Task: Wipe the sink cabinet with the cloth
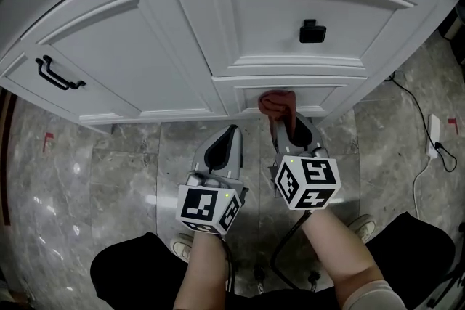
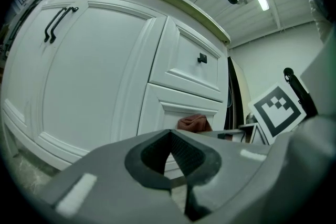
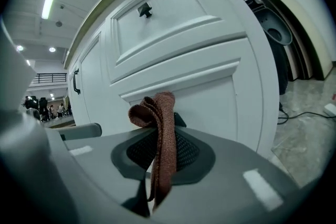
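Note:
The white sink cabinet (image 1: 182,47) fills the top of the head view. My right gripper (image 1: 288,121) is shut on a reddish-brown cloth (image 1: 278,103), and the bunched top of the cloth lies against the lower drawer panel. In the right gripper view the cloth (image 3: 159,123) hangs pinched between the jaws of my right gripper (image 3: 159,136), in front of the cabinet (image 3: 210,65). My left gripper (image 1: 232,130) hovers just left of it, shut with nothing in it, a little back from the cabinet base. From the left gripper view (image 2: 170,132) the cloth (image 2: 193,123) shows past the jaw tips.
A black bar handle (image 1: 58,74) sits on the left door and a black knob (image 1: 312,31) on the upper drawer. Grey marble floor (image 1: 109,178) runs below the cabinet. A black cable and a white power strip (image 1: 434,136) lie at the right.

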A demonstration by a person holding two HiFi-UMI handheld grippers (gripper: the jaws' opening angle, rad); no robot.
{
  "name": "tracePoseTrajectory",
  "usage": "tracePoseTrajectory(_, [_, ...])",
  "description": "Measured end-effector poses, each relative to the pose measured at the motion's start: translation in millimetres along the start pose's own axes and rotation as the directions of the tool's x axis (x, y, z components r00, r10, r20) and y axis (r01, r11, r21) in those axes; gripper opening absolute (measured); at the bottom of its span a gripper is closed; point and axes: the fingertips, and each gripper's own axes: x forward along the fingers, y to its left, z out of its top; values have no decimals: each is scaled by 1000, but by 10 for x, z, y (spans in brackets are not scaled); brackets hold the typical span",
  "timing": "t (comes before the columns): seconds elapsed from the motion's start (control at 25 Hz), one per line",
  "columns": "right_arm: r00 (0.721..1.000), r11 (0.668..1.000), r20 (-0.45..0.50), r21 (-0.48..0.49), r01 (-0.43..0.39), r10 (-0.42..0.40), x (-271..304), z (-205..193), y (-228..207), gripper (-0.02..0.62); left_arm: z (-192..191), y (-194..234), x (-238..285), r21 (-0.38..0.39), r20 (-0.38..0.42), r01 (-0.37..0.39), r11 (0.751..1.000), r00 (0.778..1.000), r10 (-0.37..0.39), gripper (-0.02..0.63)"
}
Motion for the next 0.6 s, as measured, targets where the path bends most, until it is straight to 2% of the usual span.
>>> tracePoseTrajectory(0.24, [997,998,48,3,65,-65,-122,140,-363,81,-19,-133,92,3,-3,24,1000,1000,-24,0])
tracePoseTrajectory(0.6, [997,997,35,9,73,-74,19,144,-609,81,-147,-275,229,13,-34,54,998,998,-54,0])
